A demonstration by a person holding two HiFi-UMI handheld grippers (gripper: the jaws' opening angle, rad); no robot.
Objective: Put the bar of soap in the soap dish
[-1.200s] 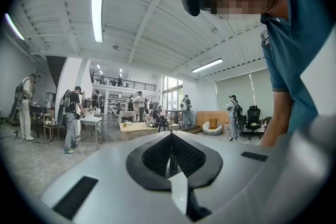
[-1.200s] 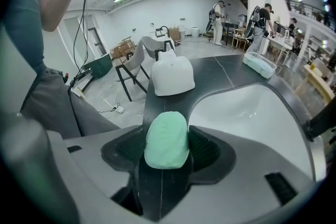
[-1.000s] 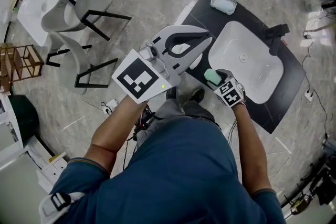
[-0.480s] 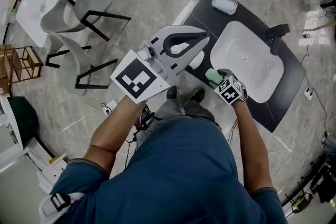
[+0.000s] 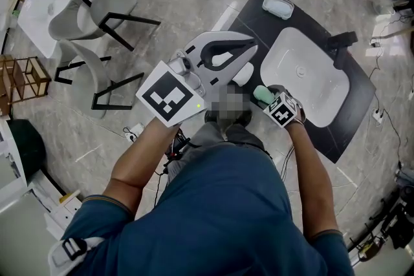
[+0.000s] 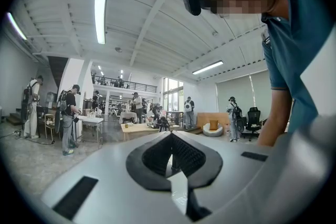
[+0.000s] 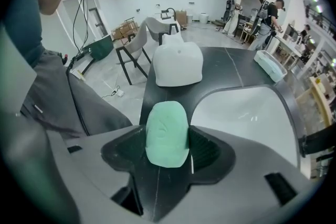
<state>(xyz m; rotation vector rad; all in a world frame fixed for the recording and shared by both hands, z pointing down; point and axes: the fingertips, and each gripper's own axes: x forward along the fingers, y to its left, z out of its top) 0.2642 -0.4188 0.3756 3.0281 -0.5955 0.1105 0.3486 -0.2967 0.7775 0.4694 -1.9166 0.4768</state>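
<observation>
Right gripper (image 5: 265, 97), head view: clamped on the green bar of soap (image 5: 260, 94) by the sink (image 5: 304, 74); soap dish (image 5: 277, 5) at the counter's far corner, well apart.

Left gripper (image 6: 169, 155), left gripper view: jaws together, empty (idle, aimed at the room).

Right gripper view: soap upright between the pads. I'd carry it across the basin, lower it flat, then release.

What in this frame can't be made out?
- Soap dish: too small in the head view, side-on in the right gripper view; contents unreadable.
- White lump on the counter: head view, mostly hidden by the left tongs.
- Soap: rear end buried in the right tongs.
</observation>
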